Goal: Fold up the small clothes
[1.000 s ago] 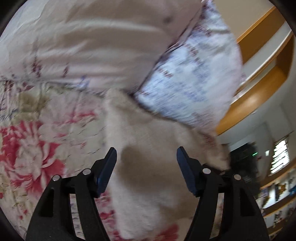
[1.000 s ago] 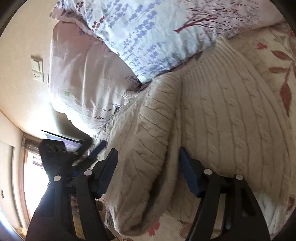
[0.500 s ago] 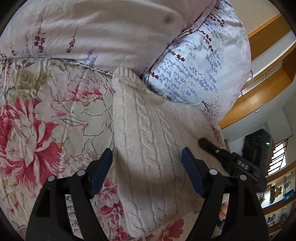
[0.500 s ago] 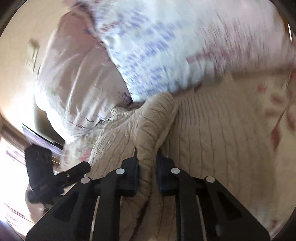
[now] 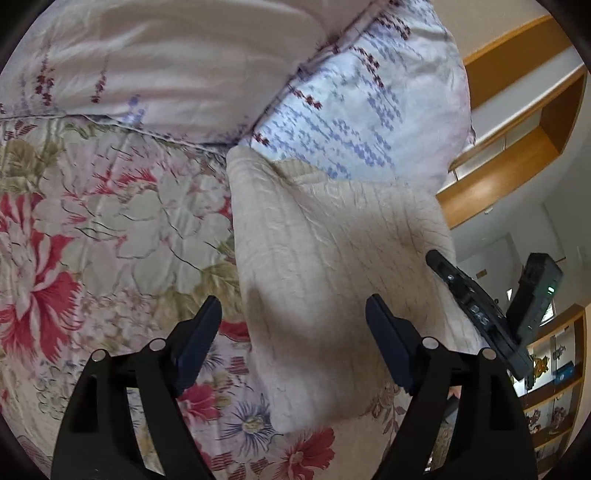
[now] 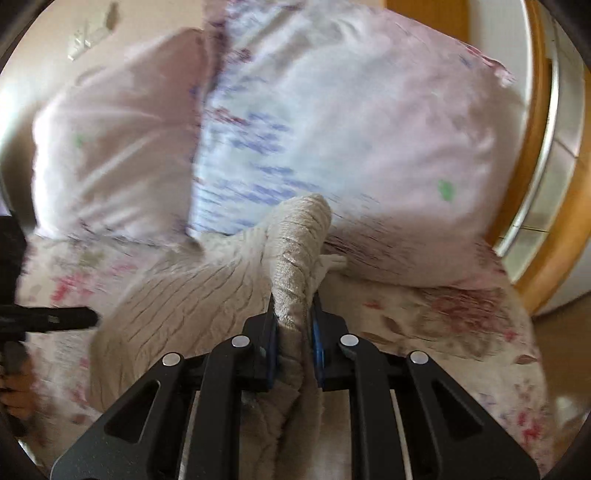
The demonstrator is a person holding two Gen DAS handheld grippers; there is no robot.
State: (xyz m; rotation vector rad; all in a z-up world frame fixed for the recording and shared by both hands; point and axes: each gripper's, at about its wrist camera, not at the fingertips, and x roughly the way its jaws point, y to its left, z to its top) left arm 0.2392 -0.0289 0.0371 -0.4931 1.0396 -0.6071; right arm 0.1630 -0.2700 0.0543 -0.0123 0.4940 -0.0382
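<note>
Sweater (image 5: 332,258), one, cream knit, lies on the floral bedspread (image 5: 110,221) against two pillows (image 5: 351,110); left gripper (image 5: 293,332) jaws spread, empty. Right wrist view: right gripper (image 6: 293,325) jaws clenched on a raised sweater (image 6: 177,295) fold.

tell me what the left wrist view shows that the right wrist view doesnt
Only the left wrist view shows the left gripper open above the cream sweater, the big red flower on the quilt, and wooden shelves. Only the right wrist view shows the right gripper shut on a raised fold of sweater, plus a wall switch plate. Both show the sweater, the floral quilt and the blue-print pillow.
</note>
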